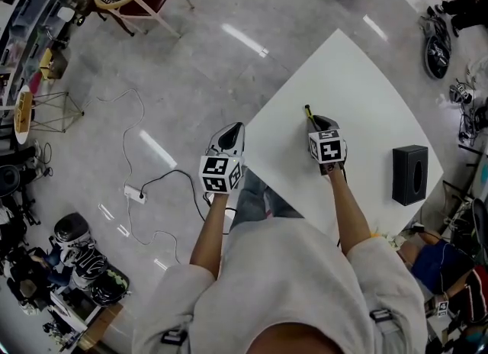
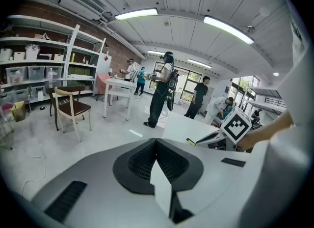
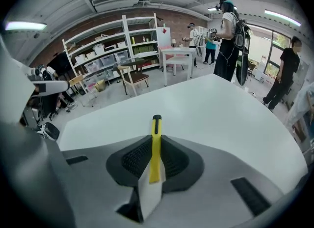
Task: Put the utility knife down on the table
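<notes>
The utility knife (image 3: 155, 146) is slim and yellow with a black tip. My right gripper (image 3: 156, 149) is shut on it, the tip sticking out past the jaws over the white table (image 3: 211, 109). In the head view the right gripper (image 1: 319, 122) hangs over the table's near-left part, with the knife (image 1: 309, 113) pointing away from me. My left gripper (image 1: 229, 138) is off the table's left edge, above the floor. Its jaws are shut with nothing between them, as the left gripper view (image 2: 156, 146) shows. That view also catches the knife's tip (image 2: 190, 142) at the right.
A black box (image 1: 409, 174) with an oval opening stands on the table (image 1: 358, 93) at the right. A power strip and cable (image 1: 136, 192) lie on the floor at the left. Chairs, shelves and several people fill the room behind.
</notes>
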Motion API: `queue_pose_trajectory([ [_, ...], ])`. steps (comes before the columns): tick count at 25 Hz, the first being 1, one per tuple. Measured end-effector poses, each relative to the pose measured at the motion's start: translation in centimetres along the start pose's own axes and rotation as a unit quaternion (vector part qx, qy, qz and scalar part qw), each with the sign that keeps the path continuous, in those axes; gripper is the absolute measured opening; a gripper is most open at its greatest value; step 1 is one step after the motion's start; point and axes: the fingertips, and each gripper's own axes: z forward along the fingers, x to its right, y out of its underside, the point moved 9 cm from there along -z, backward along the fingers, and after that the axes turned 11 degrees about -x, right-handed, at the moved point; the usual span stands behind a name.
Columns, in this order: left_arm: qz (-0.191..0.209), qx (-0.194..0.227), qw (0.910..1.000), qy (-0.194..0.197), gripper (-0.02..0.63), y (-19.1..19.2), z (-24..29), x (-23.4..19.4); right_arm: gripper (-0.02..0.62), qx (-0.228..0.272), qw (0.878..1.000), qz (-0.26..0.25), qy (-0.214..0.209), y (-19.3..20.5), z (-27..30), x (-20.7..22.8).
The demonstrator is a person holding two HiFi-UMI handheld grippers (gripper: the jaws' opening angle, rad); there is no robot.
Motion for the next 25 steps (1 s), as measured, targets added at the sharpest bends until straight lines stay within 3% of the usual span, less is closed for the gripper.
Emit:
queue_pose_trajectory([
  [14,0.001,0.007,1.0000,0.001,0.020,0.6,-0.5,-0.1,0.074,0.001,1.000,-0.018,0.002,0.1,0.7,-0.3],
  [16,0.003,0.008,1.0000,0.002,0.020,0.6,-0.6,0.0,0.134,-0.001,1.000,-0.023,-0.014,0.1,0.8,-0.4],
  [20,0.004,0.012,0.9999,0.000,0.020,0.6,-1.0,-0.1,0.190,0.005,0.999,-0.037,-0.032,0.2,0.9,-0.8],
  [25,0.008,0.020,0.9998,-0.001,0.020,0.2,-1.3,-0.1,0.199,0.031,0.999,-0.020,-0.034,-0.1,-0.1,-0.7],
])
